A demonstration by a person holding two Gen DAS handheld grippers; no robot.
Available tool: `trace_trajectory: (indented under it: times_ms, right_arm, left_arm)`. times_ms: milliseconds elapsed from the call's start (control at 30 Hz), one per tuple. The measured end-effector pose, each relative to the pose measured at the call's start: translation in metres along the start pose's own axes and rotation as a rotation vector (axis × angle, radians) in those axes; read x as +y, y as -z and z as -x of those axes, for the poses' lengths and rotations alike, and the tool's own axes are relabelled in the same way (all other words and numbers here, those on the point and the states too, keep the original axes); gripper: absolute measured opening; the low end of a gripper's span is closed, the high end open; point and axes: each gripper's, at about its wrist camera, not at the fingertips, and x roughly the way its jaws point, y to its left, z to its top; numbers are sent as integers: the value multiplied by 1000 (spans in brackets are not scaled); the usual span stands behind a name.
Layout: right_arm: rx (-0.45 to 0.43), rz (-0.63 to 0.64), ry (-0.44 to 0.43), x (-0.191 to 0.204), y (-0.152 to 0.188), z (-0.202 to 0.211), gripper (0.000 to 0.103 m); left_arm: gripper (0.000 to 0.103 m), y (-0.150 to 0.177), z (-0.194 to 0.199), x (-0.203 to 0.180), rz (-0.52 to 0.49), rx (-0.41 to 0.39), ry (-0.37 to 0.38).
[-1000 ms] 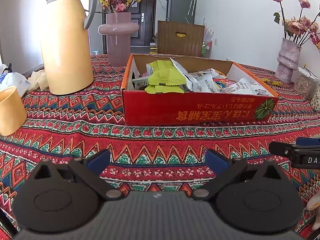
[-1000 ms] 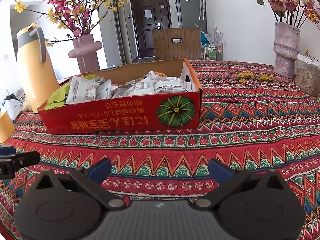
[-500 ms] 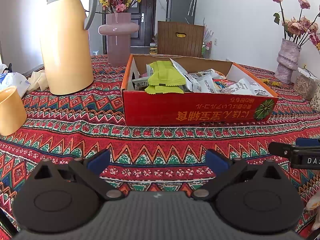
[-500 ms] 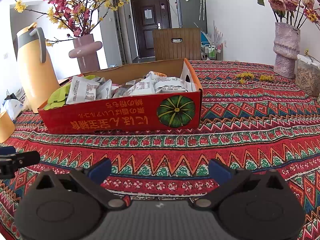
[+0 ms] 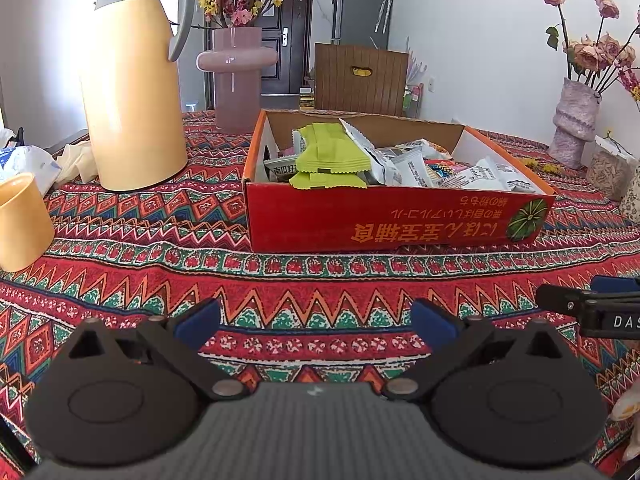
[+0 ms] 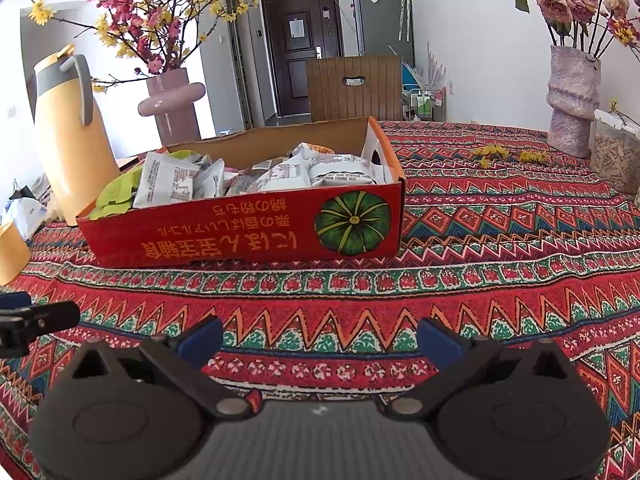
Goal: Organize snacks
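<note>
A red cardboard box (image 5: 400,220) (image 6: 248,236) with a pumpkin print stands on the patterned tablecloth, filled with snack packets. Two lime green packets (image 5: 328,156) lie at its left end; white packets (image 6: 168,180) fill the rest. My left gripper (image 5: 316,322) hovers open above the cloth, well short of the box front, nothing between its blue pads. My right gripper (image 6: 318,338) is open too, empty, facing the box's pumpkin corner from the right. Each gripper's tip shows at the edge of the other's view.
A tall yellow thermos (image 5: 132,88) and a pink vase (image 5: 236,76) stand left of the box, with a yellow cup (image 5: 20,220) nearer. A mottled vase (image 6: 572,100) and a seed container (image 6: 614,156) stand at the far right. A wooden chair (image 5: 360,80) is behind the table.
</note>
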Motion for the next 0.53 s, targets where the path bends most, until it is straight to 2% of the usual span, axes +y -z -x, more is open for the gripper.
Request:
trace_trajectory:
  times_ms: [533]
  right_arm:
    - [1,1,0,1,0,0,103]
  left_arm:
    - [103,-1,5,-1,-5,-15,12]
